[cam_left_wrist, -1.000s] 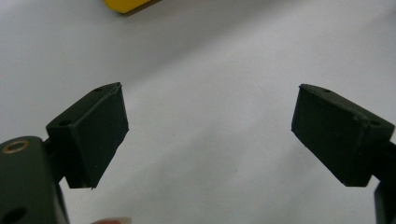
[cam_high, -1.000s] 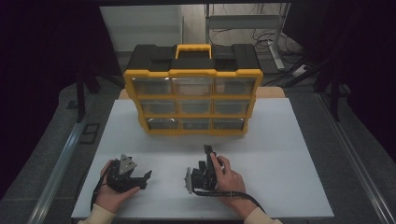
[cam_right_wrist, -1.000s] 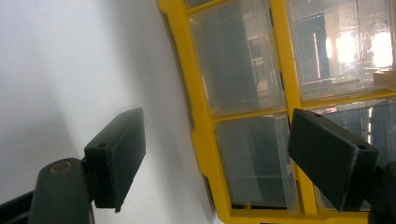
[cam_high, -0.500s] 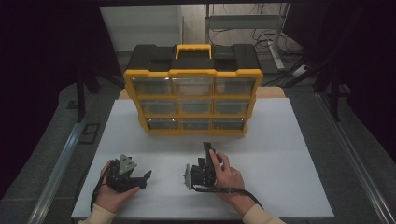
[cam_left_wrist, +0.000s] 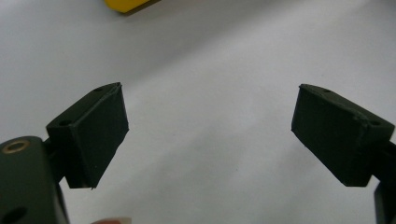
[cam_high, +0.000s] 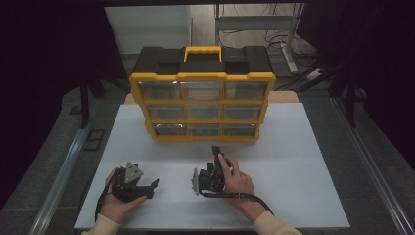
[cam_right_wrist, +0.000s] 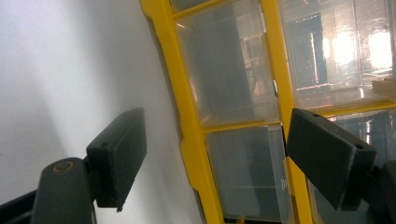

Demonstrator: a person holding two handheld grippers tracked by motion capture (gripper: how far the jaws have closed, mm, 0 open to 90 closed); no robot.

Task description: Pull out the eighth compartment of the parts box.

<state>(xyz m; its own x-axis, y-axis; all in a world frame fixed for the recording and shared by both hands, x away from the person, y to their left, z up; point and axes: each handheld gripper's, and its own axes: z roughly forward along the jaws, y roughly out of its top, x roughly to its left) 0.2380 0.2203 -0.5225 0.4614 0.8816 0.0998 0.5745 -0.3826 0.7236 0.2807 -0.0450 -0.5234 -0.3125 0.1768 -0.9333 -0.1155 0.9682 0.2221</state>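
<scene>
Left gripper (cam_high: 152, 185): black body, grey three-cornered plate on top with a few dark marks. Jaw pads (cam_left_wrist: 95, 133) are matte black blocks, edges slightly worn, small round holes in their upper faces; a brass-coloured ringed screw sits on the black housing at lower left in the left gripper view.

Right gripper (cam_high: 215, 152): black, with a pale plate at its side. A black cable (cam_high: 244, 197) trails from it. A round dark fastener shows on its jaw arm.

Cream sleeves (cam_high: 100, 226) at both wrists.

Left gripper (cam_high: 147, 188) and right gripper (cam_high: 215, 161) low, apart, jaws spread wide.
</scene>
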